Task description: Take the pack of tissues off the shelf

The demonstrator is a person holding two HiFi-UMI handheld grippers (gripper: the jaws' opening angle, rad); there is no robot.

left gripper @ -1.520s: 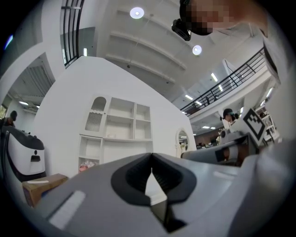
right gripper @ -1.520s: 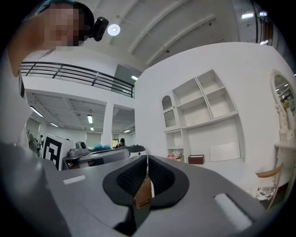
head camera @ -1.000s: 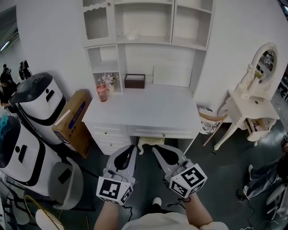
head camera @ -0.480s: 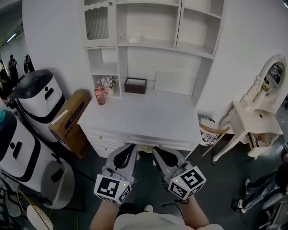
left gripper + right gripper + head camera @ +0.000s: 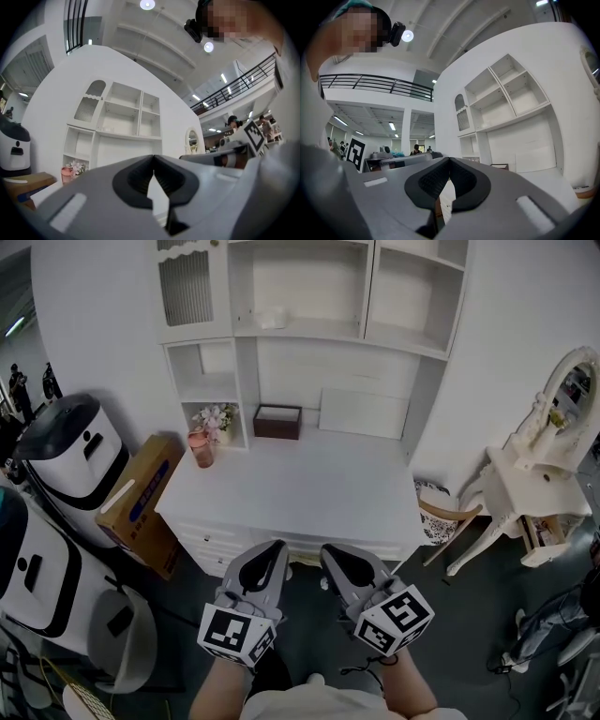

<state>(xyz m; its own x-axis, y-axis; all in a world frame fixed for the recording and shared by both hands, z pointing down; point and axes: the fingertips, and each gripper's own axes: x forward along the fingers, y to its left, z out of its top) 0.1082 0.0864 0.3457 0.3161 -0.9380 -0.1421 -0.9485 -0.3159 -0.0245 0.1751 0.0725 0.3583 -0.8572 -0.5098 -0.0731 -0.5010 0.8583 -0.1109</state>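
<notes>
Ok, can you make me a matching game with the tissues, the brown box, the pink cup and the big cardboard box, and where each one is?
Things:
1. pack of tissues
2. dark brown box
3. pink cup
4. cardboard box

Places:
A. leaning on the floor, left of the desk
B. high up on the middle shelf
C. at the desk's left edge, next to the flowers
D. on the desk, against the back panel

Right pairs: 1-B, 2-D, 3-C, 4-A.
</notes>
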